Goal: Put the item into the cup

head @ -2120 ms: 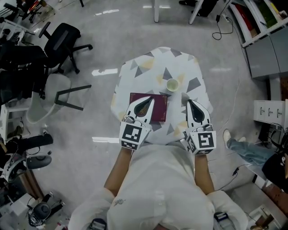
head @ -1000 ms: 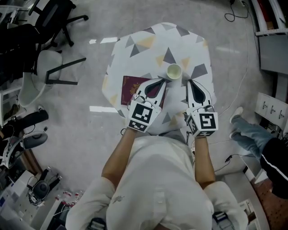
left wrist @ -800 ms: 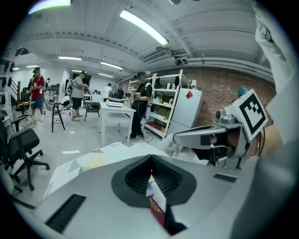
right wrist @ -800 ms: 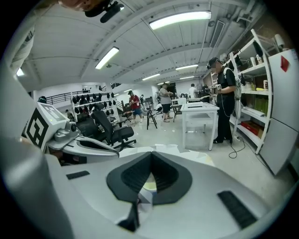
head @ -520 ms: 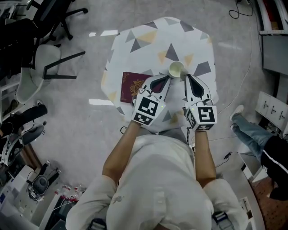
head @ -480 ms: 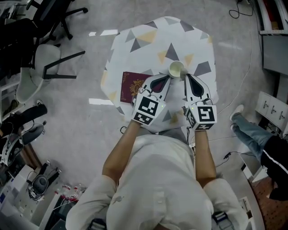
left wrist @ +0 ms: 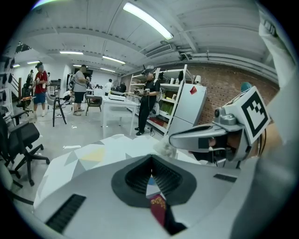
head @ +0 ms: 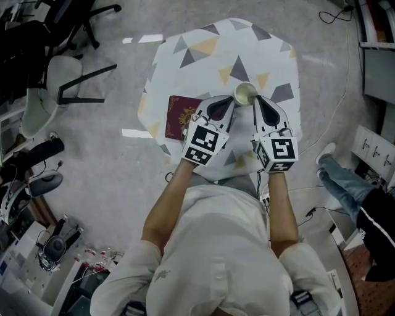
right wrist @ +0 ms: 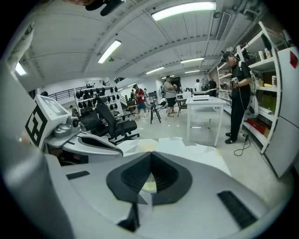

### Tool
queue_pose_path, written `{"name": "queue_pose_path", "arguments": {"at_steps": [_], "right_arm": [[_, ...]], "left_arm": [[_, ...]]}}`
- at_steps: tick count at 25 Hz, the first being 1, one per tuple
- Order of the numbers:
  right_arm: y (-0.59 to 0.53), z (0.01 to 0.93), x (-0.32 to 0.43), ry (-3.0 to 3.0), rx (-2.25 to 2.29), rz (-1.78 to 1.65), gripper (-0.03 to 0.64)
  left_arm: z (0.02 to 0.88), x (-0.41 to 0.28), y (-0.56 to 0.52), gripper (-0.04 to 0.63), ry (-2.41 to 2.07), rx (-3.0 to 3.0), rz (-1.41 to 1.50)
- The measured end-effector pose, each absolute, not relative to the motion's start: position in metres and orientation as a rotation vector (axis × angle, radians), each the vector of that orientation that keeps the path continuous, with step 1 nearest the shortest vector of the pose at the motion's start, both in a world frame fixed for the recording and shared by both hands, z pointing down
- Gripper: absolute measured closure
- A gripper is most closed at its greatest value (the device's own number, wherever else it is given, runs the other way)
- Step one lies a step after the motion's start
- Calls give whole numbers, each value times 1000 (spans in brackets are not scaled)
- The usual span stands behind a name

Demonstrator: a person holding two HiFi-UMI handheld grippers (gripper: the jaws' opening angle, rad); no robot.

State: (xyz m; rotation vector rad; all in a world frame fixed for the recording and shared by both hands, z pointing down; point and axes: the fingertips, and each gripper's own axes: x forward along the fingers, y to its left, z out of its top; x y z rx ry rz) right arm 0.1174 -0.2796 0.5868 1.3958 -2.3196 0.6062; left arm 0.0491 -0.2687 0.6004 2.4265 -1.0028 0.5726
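Most of my head view feed was grey floor (head: 117,179). On it stood the table (head: 197,55), its cloth white with grey and yellow triangles. Below the table was the wearer's pale shirt (head: 222,247), both forearms reaching to the table's near edge. Left of the table stood a pale chair (head: 40,102), with a black office chair (head: 86,15) further up. Another person's leg (head: 339,182) showed at the right edge, well apart from the table.

The left gripper (head: 228,102) hung over the table's near half. Its tip pointed at the cup (head: 245,94) from the left and was just beside it; I couldn't tell if they touched. In the left gripper view its jaws met at the tips. Only the hollow behind the pads was open, and cloth and a strip of maroon showed through it. I made out no object pinched there.

The right gripper (head: 258,99) sat just beside the cup on its right. Its jaws were likewise together at the tips. A yellowish patch showed through the hollow; whether that was cup or cloth I couldn't tell.

A maroon booklet (head: 179,116) with a gold emblem lay flat on the table's near left. The left gripper covered its right part.

The cup was small and pale. It stood on the cloth between the two gripper tips, and its mouth was visible from above. I couldn't place the item in any view.
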Motion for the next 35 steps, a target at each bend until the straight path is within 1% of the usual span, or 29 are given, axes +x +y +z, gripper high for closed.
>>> {"name": "queue_pose_path", "arguments": {"at_steps": [35], "right_arm": [[-287, 653, 101, -2214, 1238, 674, 611]], "left_arm": [[614, 43, -276, 583, -1049, 2378, 589]]}}
